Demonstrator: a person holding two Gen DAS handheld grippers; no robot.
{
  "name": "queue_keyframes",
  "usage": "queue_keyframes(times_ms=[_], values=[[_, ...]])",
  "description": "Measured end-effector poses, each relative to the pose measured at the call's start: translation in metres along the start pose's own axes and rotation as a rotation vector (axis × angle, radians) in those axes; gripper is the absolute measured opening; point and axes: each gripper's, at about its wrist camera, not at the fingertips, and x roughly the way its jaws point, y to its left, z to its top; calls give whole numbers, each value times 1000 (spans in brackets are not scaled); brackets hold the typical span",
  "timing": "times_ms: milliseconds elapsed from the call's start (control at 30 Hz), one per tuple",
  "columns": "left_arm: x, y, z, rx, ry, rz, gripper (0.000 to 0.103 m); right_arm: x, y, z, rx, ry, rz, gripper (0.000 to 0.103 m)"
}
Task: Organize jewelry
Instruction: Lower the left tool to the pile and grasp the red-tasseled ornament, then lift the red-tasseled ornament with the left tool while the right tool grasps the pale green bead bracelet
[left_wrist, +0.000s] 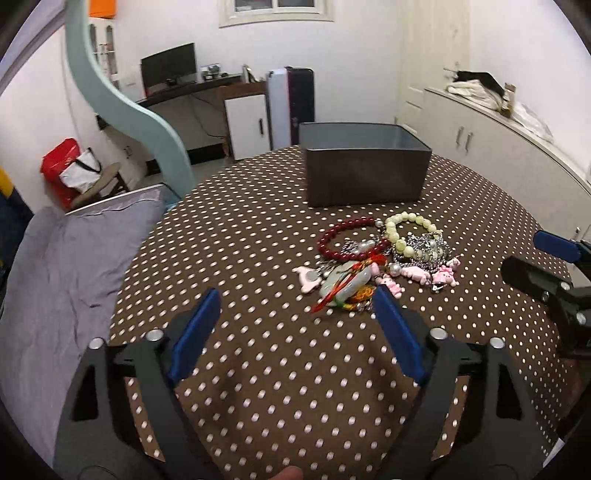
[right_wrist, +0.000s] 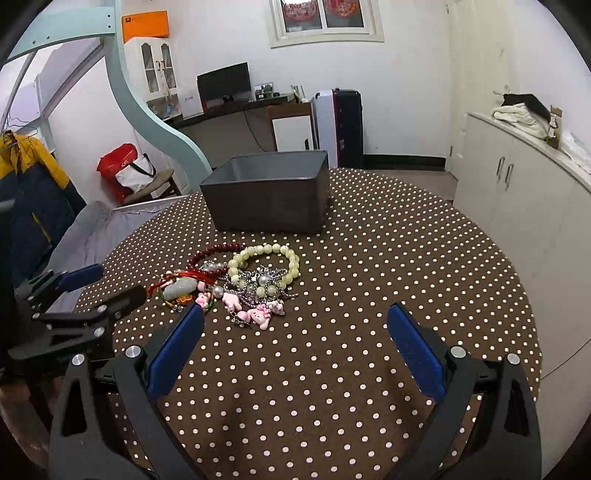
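A pile of jewelry lies on the polka-dot table: a red bead bracelet (left_wrist: 345, 236) (right_wrist: 210, 254), a pale green bead bracelet (left_wrist: 410, 232) (right_wrist: 266, 264), a jade pendant on red cord (left_wrist: 345, 284) (right_wrist: 179, 288), silver chains (left_wrist: 424, 254) and pink charms (left_wrist: 443, 275) (right_wrist: 258, 314). A dark grey open box (left_wrist: 364, 168) (right_wrist: 269, 197) stands behind the pile. My left gripper (left_wrist: 295, 310) is open and empty, just in front of the pile. My right gripper (right_wrist: 295, 325) is open and empty, in front of the pile's right side.
The round table (left_wrist: 258, 229) (right_wrist: 406, 258) has a brown cloth with white dots. A bed with grey bedding (left_wrist: 55, 277) lies left of it, white cabinets (right_wrist: 517, 192) right. The right gripper shows at the left view's right edge (left_wrist: 546, 269), the left gripper at the right view's left edge (right_wrist: 85, 295).
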Motion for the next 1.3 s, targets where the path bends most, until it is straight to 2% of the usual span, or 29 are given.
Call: queue_keyframes(times_ms=[200, 267, 333, 367, 600, 833, 900, 967, 1000, 1067, 1133, 1167, 1233, 1300], values=[[24, -12, 5, 55, 63, -72, 58, 11, -8, 3, 0, 21, 2, 95], [33, -16, 7, 78, 86, -86, 33, 15, -10, 4, 1, 35, 3, 95], [32, -17, 7, 83, 84, -116, 23, 18, -10, 5, 0, 43, 12, 95], [31, -16, 8, 82, 79, -128, 13, 20, -10, 6, -5, 47, 14, 95], [9, 7, 21, -6, 2, -221, 7, 36, -5, 14, -66, 78, 29, 95], [-28, 24, 38, -42, -96, -272, 7, 40, 2, 29, -96, 70, 60, 95], [-32, 29, 42, -42, -112, -251, 7, 42, 8, 35, -109, 71, 68, 90], [-33, 34, 45, -50, -115, -240, 7, 47, 22, 43, -154, 74, 90, 77], [-34, 36, 46, -54, -118, -239, 7, 52, 30, 46, -181, 82, 107, 74], [-34, 42, 47, -64, -122, -244, 7, 63, 39, 51, -213, 107, 126, 56], [-36, 46, 47, -67, -127, -252, 7, 74, 41, 54, -221, 127, 129, 54], [-34, 47, 46, -59, -121, -246, 7, 78, 40, 56, -218, 131, 103, 54], [-25, 46, 41, -37, -77, -248, 8, 78, 40, 54, -213, 124, 80, 54], [-12, 43, 35, -23, -43, -237, 8, 75, 33, 51, -184, 117, 97, 54]])
